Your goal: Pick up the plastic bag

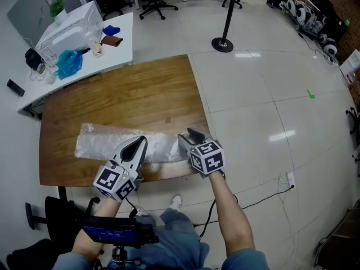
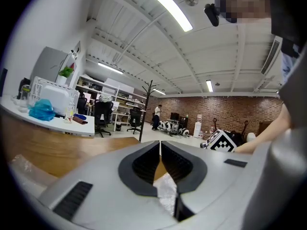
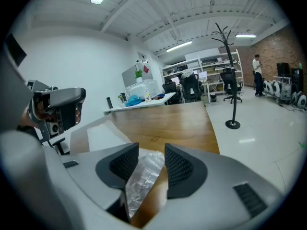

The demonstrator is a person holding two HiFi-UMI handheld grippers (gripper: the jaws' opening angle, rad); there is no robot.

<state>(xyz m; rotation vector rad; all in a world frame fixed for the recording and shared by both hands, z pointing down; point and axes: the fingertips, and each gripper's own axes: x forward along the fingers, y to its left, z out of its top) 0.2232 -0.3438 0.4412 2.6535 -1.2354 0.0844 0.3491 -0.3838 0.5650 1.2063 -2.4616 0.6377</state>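
Observation:
A long clear plastic bag (image 1: 107, 142) lies flat across the near part of the wooden table (image 1: 129, 89). My left gripper (image 1: 140, 139) rests over the bag's near edge. In the left gripper view its tips (image 2: 160, 145) meet, and a crumpled fold of the bag (image 2: 168, 193) is pinched low between the pads. My right gripper (image 1: 188, 134) is at the bag's right end. Its jaws (image 3: 151, 150) stand apart, with the bag's corner (image 3: 141, 176) lying loose between them and free of the pads.
The table's near edge (image 1: 163, 176) runs just under both grippers. A white side table (image 1: 121, 38) at the back left carries a white appliance and a blue bag (image 1: 69, 62). A black post on a round base (image 1: 223, 43) stands on the tiled floor beyond. Office chairs are farther back.

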